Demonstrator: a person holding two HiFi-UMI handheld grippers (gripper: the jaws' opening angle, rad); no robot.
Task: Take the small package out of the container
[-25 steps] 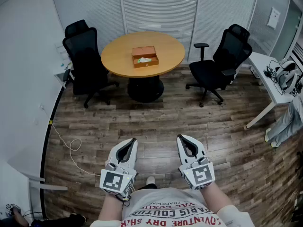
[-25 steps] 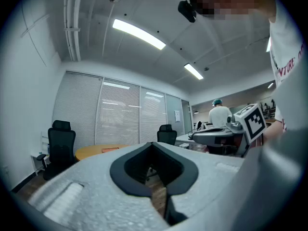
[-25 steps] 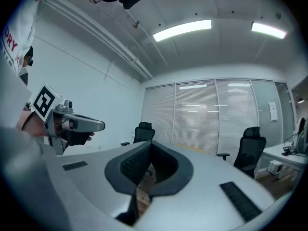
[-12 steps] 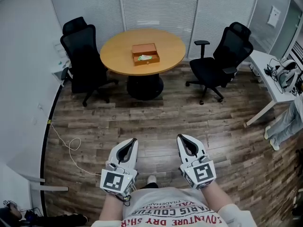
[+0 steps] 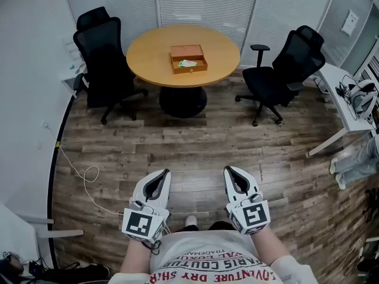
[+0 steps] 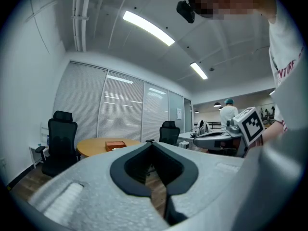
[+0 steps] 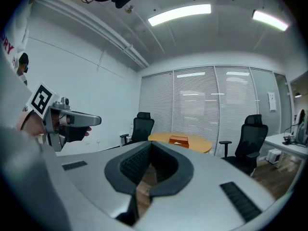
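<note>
An orange-brown open container (image 5: 188,58) sits on a round wooden table (image 5: 151,52) across the room, with a small green-and-white package (image 5: 186,63) inside it. My left gripper (image 5: 160,174) and right gripper (image 5: 232,171) are held close to my body over the wooden floor, far from the table. Both are shut with nothing between the jaws. The left gripper view shows its own jaw tips (image 6: 153,146) meeting, with the container (image 6: 115,144) small in the distance. In the right gripper view the right gripper (image 7: 151,146) points toward the container (image 7: 179,139).
Black office chairs stand to the left (image 5: 99,49) and right (image 5: 287,67) of the table. A white desk (image 5: 345,108) with gear lies at the right edge. A white cable (image 5: 83,175) loops on the floor at left. A person (image 6: 228,113) stands far back.
The head view has shifted a little: the table and container now sit slightly higher and to the right in the frame. Both grippers stay shut in the same place.
</note>
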